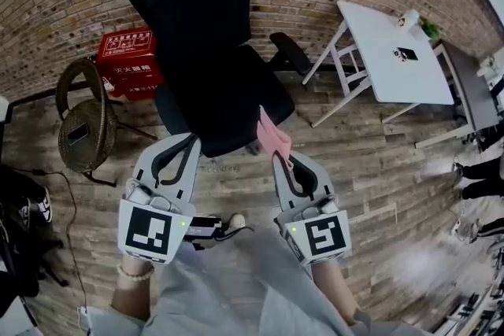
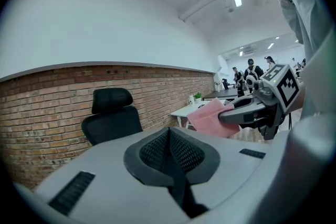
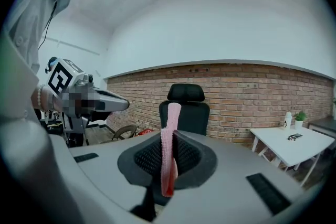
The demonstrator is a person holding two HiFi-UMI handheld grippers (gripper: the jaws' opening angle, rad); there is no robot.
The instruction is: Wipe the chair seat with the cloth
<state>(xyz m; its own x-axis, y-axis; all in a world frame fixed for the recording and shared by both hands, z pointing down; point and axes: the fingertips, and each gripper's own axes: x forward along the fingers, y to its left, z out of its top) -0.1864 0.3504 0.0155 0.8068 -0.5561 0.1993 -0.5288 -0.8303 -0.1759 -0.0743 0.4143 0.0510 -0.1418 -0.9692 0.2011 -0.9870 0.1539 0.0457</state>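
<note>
While I hold the two tools out ahead side by side, both aimed at 12 o'clock, the left gripper has its jaws pressed together on nothing, tips near the front edge of the chair seat. The right gripper pinches the one pink cloth, which stands up at the seat's 4 o'clock corner. Each marker cube shows one black square pattern. One red box at 10 o'clock carries white Chinese print I cannot read; one white table stands at 2 o'clock.

Pink cloth, black chair, white table
</note>
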